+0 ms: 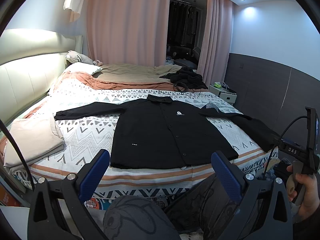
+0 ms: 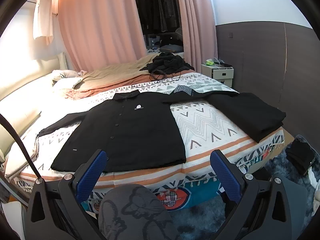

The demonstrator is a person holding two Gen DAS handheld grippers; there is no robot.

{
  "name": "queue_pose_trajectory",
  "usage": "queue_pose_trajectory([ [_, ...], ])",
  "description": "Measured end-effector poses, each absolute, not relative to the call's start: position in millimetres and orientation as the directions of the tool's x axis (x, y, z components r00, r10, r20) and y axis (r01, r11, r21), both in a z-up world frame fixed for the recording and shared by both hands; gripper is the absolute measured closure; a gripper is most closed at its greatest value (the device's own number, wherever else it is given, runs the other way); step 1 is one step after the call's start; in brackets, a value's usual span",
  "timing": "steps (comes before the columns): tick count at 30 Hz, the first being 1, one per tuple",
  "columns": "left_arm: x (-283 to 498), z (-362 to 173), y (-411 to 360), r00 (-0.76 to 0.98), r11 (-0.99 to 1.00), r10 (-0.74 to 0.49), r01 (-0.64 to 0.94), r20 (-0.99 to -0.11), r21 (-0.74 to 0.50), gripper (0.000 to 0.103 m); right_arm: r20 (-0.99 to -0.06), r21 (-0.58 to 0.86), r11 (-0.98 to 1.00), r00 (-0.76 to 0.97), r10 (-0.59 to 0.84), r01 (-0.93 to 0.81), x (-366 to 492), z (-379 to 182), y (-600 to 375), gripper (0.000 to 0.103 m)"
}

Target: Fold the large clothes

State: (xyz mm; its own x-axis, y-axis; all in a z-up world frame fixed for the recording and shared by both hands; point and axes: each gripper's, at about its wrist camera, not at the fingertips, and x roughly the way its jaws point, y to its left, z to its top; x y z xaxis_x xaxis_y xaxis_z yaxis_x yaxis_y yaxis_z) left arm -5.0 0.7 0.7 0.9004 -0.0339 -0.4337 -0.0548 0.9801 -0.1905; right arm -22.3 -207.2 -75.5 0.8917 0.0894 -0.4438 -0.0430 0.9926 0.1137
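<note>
so the black shirt is laid flat and buttoned face-up on the bed, sleeves out toward 9 and 3 o'clock, probably for easy folding; left gripper and right gripper both hover at 6 o'clock, jaws apart, holding nothing

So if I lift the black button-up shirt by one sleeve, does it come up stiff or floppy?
Probably floppy: the black button-up shirt lies flat and limp on the patterned bedspread, so the body would likely drag behind. The buttoned front may hold it together. It looks light.
</note>
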Motion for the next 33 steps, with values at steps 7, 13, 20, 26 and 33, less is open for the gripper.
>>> queue_pose_trajectory([
  [7, 5.0, 7.1, 9.4, 0.896, 0.987, -0.006, -0.067, -0.443, -0.148, 0.0, -0.437, 0.109, 0.992, 0.894, 0.098, -0.056, -8.8, -64.0, -199.6, 0.0],
  [13, 21.2, 7.0, 24.2, 0.9, 0.98, 0.002, -0.089, -0.437, -0.177, 0.0, -0.441, 0.079, 0.993, 0.891, 0.111, -0.084, 11.5, -60.2, -185.6, 0.0],
  [20, 45.1, 3.6, 46.5, 0.906, 0.974, 0.041, -0.129, -0.421, -0.183, 0.0, -0.452, 0.083, 0.99, 0.88, 0.143, -0.118, 49.2, -62.9, -174.6, 0.0],
  [26, 63.6, -0.8, 73.5, 0.894, 0.965, 0.081, -0.181, -0.441, -0.189, 0.0, -0.459, 0.099, 0.982, 0.869, 0.186, -0.158, 84.2, -63.9, -158.7, 0.0],
  [33, 84.4, -6.0, 102.3, 0.864, 0.95, 0.128, -0.248, -0.487, -0.189, 0.0, -0.449, 0.129, 0.965, 0.854, 0.262, -0.228, 130.3, -60.3, -138.9, 0.0],
])
